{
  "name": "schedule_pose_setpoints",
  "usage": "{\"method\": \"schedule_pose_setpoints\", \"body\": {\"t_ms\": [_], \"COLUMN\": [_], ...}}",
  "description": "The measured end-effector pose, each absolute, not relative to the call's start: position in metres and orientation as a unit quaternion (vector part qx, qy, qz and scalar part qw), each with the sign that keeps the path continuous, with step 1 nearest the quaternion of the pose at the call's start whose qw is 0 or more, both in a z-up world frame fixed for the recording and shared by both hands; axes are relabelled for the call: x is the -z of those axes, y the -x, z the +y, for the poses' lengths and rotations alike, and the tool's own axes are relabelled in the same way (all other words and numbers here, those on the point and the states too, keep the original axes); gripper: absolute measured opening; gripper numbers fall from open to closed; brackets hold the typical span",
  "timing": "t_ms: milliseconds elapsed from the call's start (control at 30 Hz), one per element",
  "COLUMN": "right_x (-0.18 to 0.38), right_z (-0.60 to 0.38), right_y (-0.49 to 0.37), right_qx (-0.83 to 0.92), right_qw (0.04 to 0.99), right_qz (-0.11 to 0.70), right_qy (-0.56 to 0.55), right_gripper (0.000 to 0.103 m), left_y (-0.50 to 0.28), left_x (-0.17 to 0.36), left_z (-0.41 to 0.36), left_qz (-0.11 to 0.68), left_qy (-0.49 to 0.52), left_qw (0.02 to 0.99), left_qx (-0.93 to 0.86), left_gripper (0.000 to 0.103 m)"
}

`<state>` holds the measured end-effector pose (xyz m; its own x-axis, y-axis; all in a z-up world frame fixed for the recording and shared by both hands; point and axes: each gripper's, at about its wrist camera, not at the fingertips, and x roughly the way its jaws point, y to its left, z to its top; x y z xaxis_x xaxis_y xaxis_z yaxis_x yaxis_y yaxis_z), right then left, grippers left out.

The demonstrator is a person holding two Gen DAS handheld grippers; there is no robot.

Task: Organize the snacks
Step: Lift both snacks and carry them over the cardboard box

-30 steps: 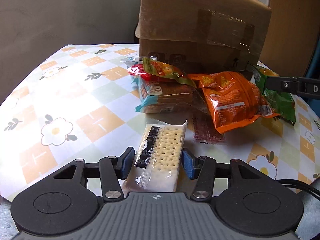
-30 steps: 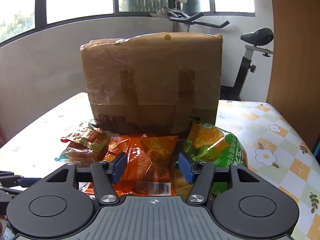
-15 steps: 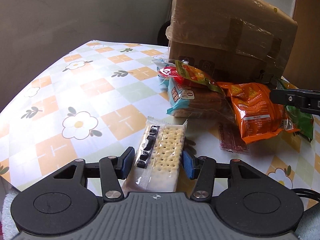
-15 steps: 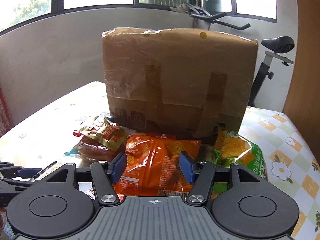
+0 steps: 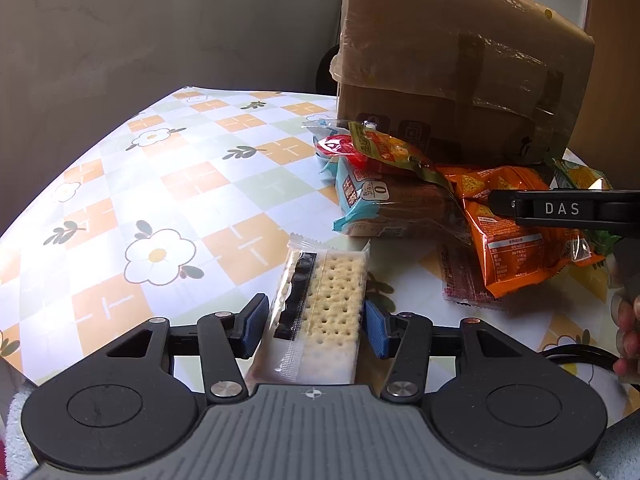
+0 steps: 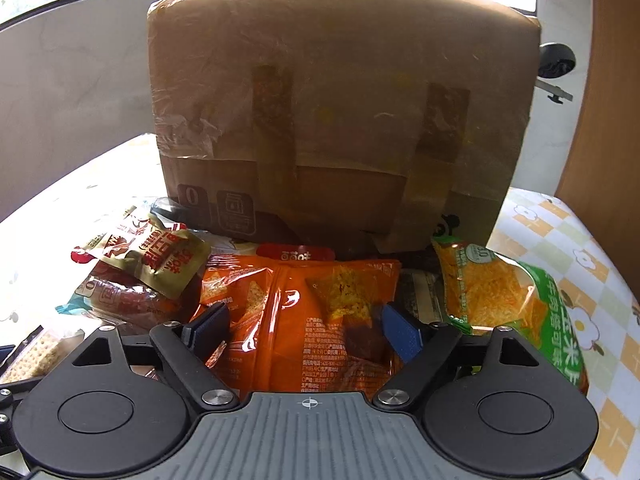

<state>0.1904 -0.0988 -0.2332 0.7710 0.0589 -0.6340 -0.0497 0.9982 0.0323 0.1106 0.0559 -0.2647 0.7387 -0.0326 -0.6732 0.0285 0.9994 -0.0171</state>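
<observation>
My left gripper point(image 5: 313, 326) is shut on a clear pack of crackers point(image 5: 320, 308) and holds it over the table. The pack also shows at the left edge of the right wrist view point(image 6: 32, 354). My right gripper point(image 6: 304, 330) is open, its jaws on either side of an orange chip bag point(image 6: 304, 320) lying in front of a taped cardboard box point(image 6: 340, 112). The bag point(image 5: 516, 240) and the right gripper's finger point(image 5: 560, 210) also show in the left wrist view. A green chip bag point(image 6: 508, 300) lies to the right.
A wrapped bread loaf point(image 5: 392, 208) with a red and gold packet point(image 5: 384, 150) on it lies left of the orange bag. A flat dark red packet point(image 5: 464, 284) lies on the flowered tablecloth point(image 5: 160, 200). An exercise bike point(image 6: 554, 64) stands behind the box.
My right gripper has come down and forward over the orange chip bag and opened wider around it. My left gripper has kept hold of the cracker pack and drifted left.
</observation>
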Motion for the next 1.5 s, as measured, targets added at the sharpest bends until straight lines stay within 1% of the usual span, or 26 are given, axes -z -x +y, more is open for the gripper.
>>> {"method": "schedule_pose_setpoints", "body": {"t_ms": [100, 200, 267, 367, 433, 700, 900, 1067, 1267, 1500], "right_x": [0.235, 0.232, 0.229, 0.224, 0.223, 0.214, 0.213, 0.204, 0.185, 0.154], "right_z": [-0.102, -0.105, -0.109, -0.115, -0.118, -0.125, -0.127, -0.128, -0.129, -0.141], "right_y": [-0.179, -0.168, -0.161, -0.153, -0.148, -0.139, -0.140, -0.135, -0.129, -0.122], "right_qx": [-0.041, -0.052, -0.059, -0.065, -0.062, -0.061, -0.058, -0.061, -0.069, -0.064], "right_qw": [0.942, 0.945, 0.946, 0.947, 0.948, 0.955, 0.956, 0.962, 0.974, 0.985], "right_qz": [0.332, 0.322, 0.317, 0.312, 0.308, 0.283, 0.280, 0.259, 0.215, 0.157], "right_qy": [-0.014, -0.016, -0.027, -0.042, -0.048, -0.057, -0.062, -0.055, -0.034, -0.025], "right_gripper": [0.080, 0.069, 0.057, 0.050, 0.048, 0.048, 0.048, 0.048, 0.048, 0.048], "left_y": [-0.111, -0.111, -0.112, -0.112, -0.111, -0.110, -0.106, -0.104, -0.101, -0.103], "left_x": [0.265, 0.265, 0.264, 0.264, 0.263, 0.262, 0.255, 0.245, 0.227, 0.183], "left_z": [0.055, 0.055, 0.055, 0.057, 0.059, 0.054, 0.061, 0.066, 0.069, 0.068], "left_qz": [0.361, 0.360, 0.360, 0.361, 0.361, 0.355, 0.338, 0.324, 0.300, 0.252], "left_qy": [-0.001, -0.001, -0.001, -0.002, 0.003, -0.005, 0.011, 0.024, 0.021, 0.007], "left_qw": [0.933, 0.933, 0.933, 0.933, 0.933, 0.934, 0.941, 0.946, 0.954, 0.968], "left_qx": [0.015, 0.014, 0.013, 0.011, 0.014, 0.024, 0.014, 0.008, -0.001, 0.002], "left_gripper": [0.054, 0.054, 0.054, 0.051, 0.051, 0.050, 0.050, 0.050, 0.050, 0.050]}}
